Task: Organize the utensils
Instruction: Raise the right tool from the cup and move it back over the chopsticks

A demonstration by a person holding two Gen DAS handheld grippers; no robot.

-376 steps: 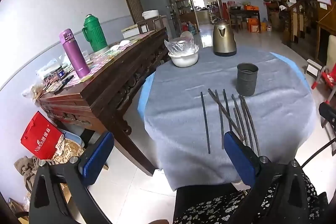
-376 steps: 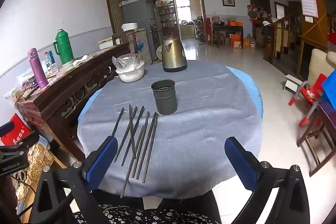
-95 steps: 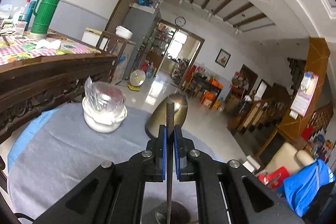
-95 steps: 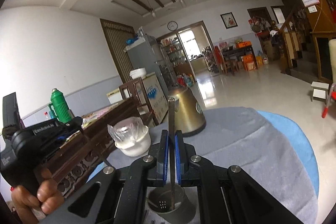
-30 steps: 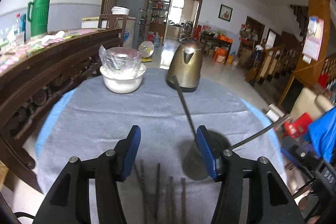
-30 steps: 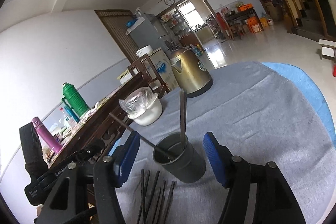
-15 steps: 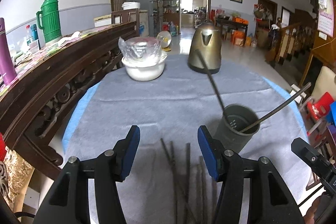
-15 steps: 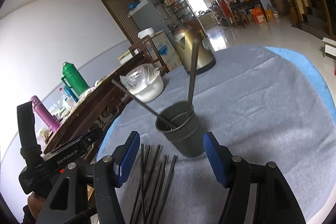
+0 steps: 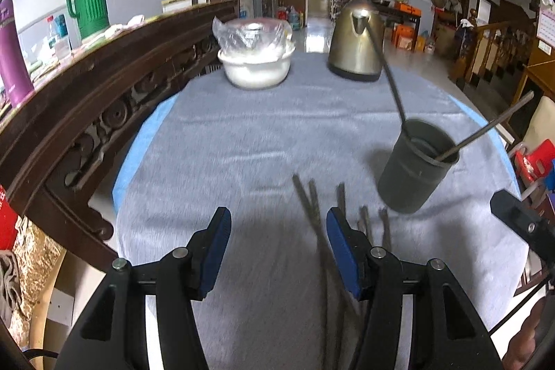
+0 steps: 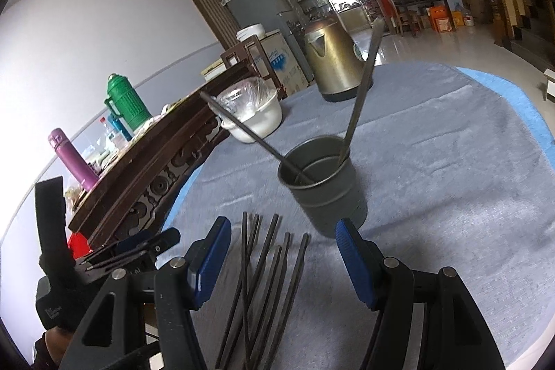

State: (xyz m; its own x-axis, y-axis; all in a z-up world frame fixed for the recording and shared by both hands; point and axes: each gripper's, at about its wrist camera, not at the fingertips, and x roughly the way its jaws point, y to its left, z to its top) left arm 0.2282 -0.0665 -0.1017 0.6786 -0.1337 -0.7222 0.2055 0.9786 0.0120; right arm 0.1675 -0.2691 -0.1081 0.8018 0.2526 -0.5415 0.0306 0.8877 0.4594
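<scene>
A dark metal cup (image 9: 414,169) (image 10: 321,177) stands on the grey cloth of the round table (image 9: 260,134) (image 10: 451,162). Two dark chopsticks lean in it, one to each side (image 9: 385,58) (image 10: 360,92). Several more chopsticks (image 9: 314,207) (image 10: 267,262) lie flat on the cloth in front of the cup. My left gripper (image 9: 277,248) is open and empty, low over the lying chopsticks. My right gripper (image 10: 282,262) is open and empty, just before the cup, over the same chopsticks. The left gripper also shows at the lower left of the right wrist view (image 10: 138,248).
A gold kettle (image 9: 355,40) (image 10: 334,58) and a white bowl covered with plastic (image 9: 256,54) (image 10: 253,113) stand at the table's far side. A carved dark wooden sideboard (image 9: 86,85) with a green flask (image 9: 88,0) and a purple bottle (image 9: 14,51) runs along the left.
Both grippers have drawn back from the cup and dropped lower toward the lying chopsticks. The two chopsticks stay leaning in the cup.
</scene>
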